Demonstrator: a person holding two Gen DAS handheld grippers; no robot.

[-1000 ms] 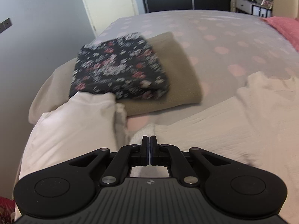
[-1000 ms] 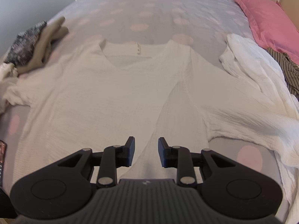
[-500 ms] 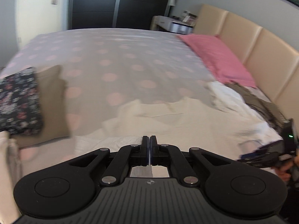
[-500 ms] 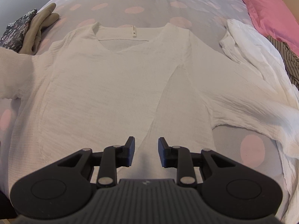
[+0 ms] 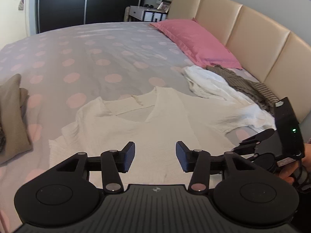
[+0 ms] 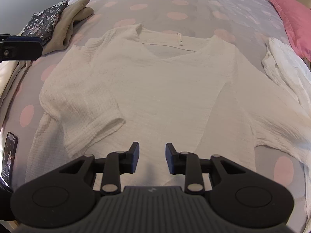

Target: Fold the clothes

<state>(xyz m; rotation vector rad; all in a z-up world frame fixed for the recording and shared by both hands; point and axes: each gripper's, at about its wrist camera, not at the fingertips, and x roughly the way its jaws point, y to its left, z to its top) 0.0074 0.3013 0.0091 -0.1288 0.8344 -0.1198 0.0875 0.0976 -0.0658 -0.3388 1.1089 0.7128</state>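
A cream crinkle-fabric top [image 6: 165, 89] lies flat on the dotted bedspread, neckline away from me. Its left sleeve [image 6: 87, 120] is folded in over the body; the right sleeve [image 6: 276, 124] lies spread out. The top also shows in the left wrist view [image 5: 136, 128]. My left gripper [image 5: 155, 159] is open and empty just above the top's left side. My right gripper [image 6: 152, 158] is open and empty over the top's bottom hem. The right gripper also shows at the right edge of the left wrist view [image 5: 252, 145].
A folded stack, floral cloth [image 6: 46, 19] on tan cloth [image 6: 72, 21], lies at the left. A crumpled white garment [image 6: 285, 69] and a striped one [image 5: 245, 83] lie at the right beside a pink pillow [image 5: 194, 40]. A phone [image 6: 8, 155] lies at the bed's left edge.
My left gripper carried the left sleeve in over the top's body, then opened and let it go. The right gripper stayed open and shifted slightly.
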